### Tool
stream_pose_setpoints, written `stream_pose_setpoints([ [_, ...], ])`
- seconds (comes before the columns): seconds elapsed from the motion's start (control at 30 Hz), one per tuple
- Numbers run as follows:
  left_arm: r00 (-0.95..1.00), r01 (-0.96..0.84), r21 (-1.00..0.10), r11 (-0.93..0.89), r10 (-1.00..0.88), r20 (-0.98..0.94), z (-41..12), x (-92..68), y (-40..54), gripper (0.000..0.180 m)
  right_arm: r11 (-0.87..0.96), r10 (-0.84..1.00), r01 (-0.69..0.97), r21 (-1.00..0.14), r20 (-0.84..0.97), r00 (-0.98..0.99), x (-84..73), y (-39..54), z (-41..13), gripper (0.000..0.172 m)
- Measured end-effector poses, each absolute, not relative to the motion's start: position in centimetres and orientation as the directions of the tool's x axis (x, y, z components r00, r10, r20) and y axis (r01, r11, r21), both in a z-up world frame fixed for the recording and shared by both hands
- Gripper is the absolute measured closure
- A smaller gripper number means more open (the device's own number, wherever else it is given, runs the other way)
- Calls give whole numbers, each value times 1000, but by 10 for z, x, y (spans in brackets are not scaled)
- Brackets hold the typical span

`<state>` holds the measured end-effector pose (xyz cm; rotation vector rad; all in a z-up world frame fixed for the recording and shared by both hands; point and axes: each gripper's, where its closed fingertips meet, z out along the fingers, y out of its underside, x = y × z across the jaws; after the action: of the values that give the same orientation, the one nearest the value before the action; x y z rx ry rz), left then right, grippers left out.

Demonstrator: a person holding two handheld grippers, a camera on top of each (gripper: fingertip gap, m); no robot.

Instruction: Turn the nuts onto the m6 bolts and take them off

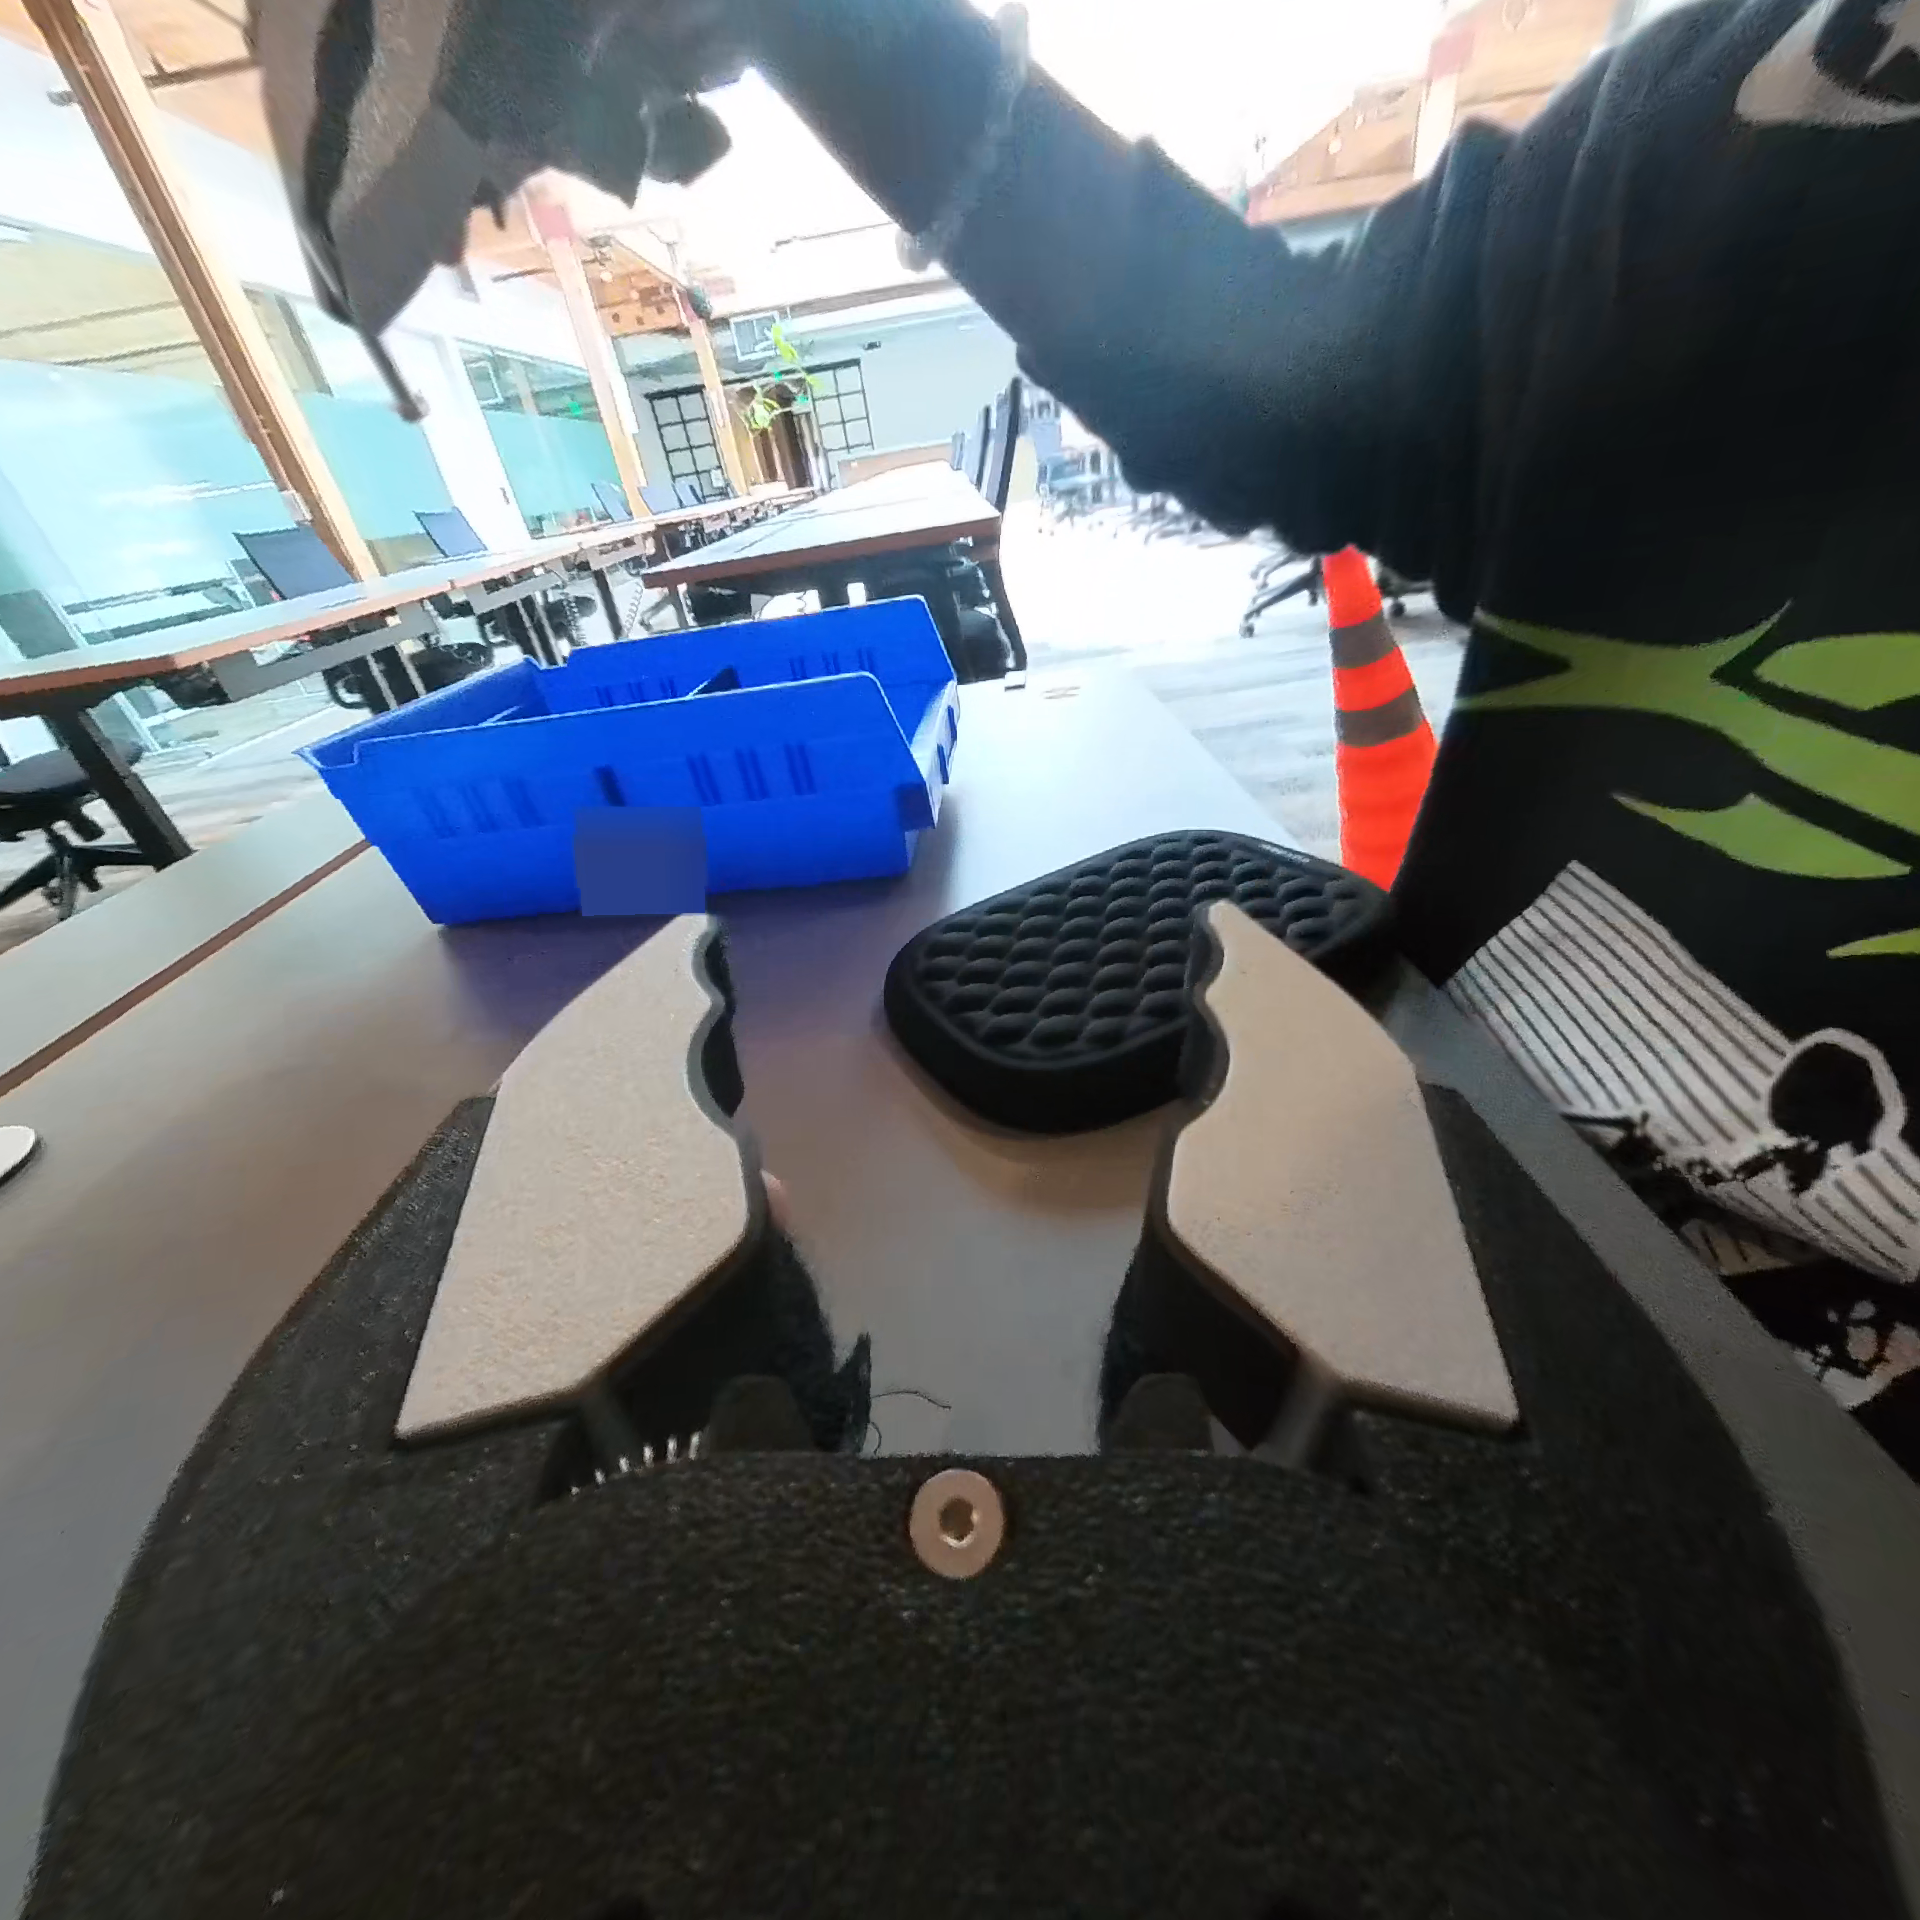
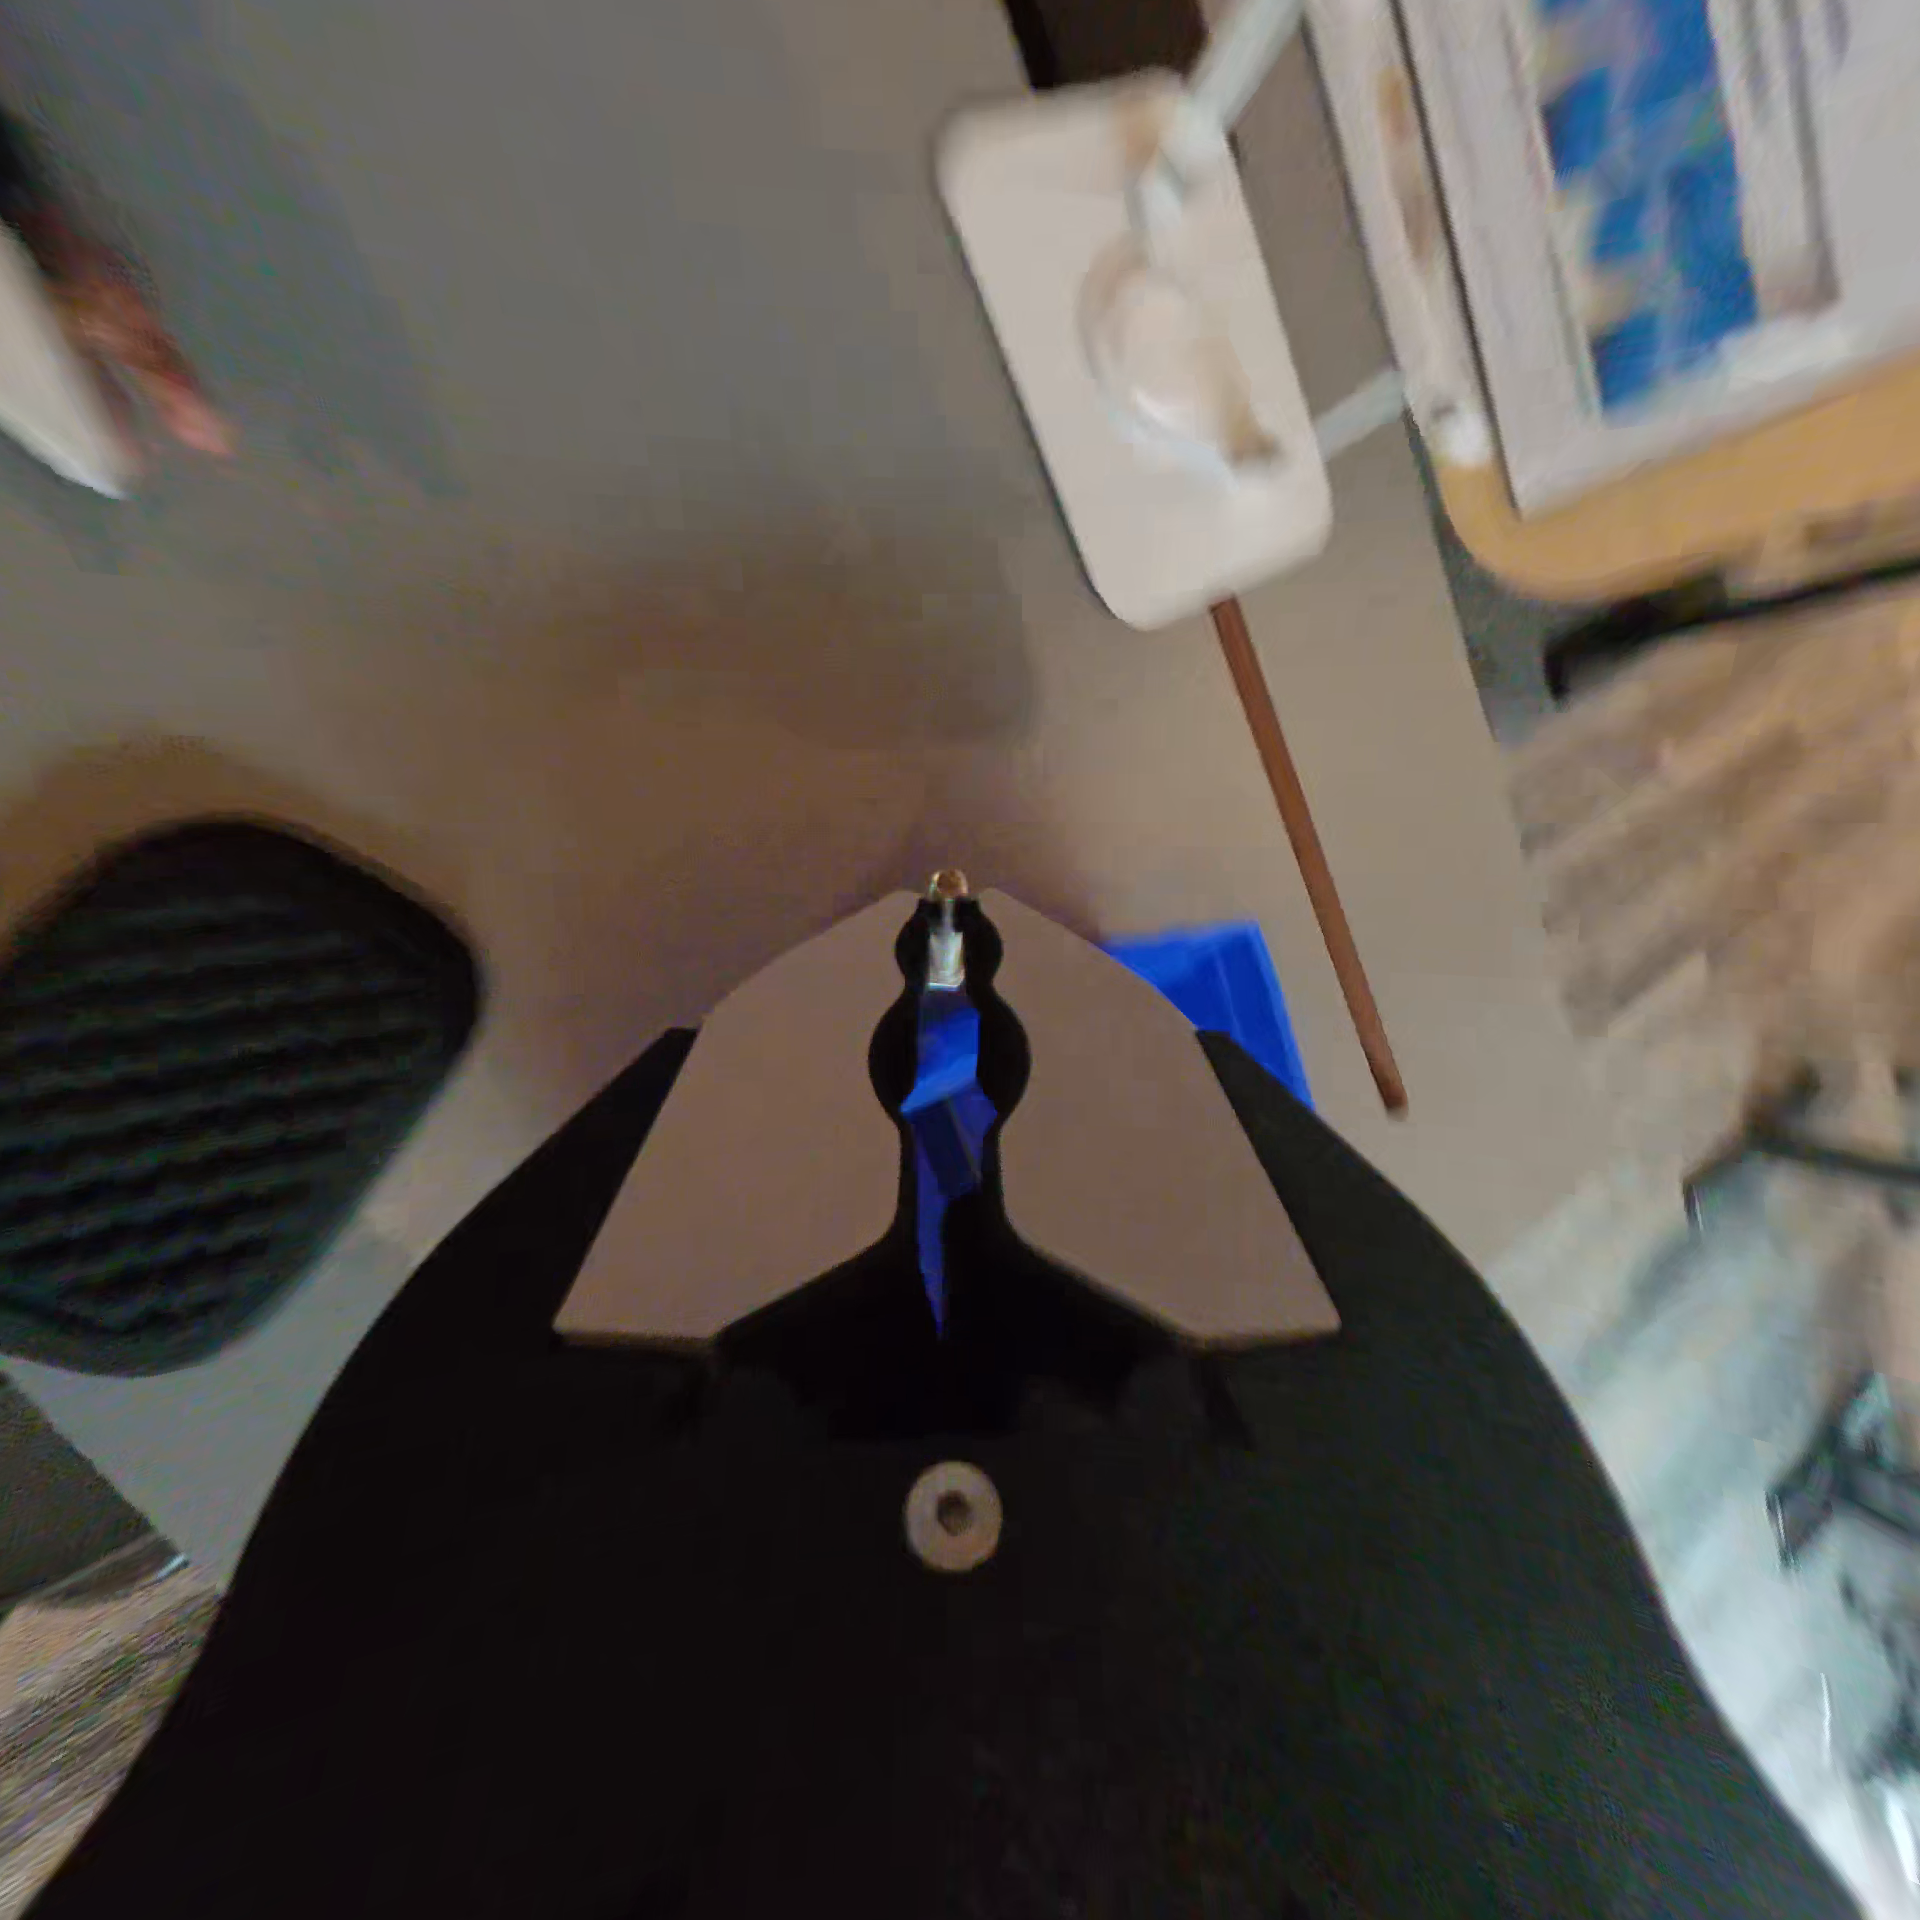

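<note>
Though its contents hidden, blue bin on table.

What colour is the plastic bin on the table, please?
Bright blue plastic bin; clearest in the left wrist view.

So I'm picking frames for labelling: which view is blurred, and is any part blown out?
Right wrist view: heavy motion blur over the white box and black pad. Left wrist view: sharp blue bin, blurred sleeve, ceiling overexposed behind it.
</note>
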<state>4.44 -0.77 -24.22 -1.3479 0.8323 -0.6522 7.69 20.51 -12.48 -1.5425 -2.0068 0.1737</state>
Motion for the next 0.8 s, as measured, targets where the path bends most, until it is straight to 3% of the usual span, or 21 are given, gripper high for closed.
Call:
stream_pose_setpoints([
  [0.33,594,-74,-990,121,-792,-141,-248,38,-1,100,-150,943,977,-149,277,187,184,357,-227,166],
  [0.57,609,-50,-992,119,-783,-125,-245,33,1,100,-261,935,965,0,250,252,207,398,-297,166],
  [0.8,599,-45,-992,114,-792,-118,-245,34,0,100,-317,920,944,91,269,284,221,417,-329,166],
])
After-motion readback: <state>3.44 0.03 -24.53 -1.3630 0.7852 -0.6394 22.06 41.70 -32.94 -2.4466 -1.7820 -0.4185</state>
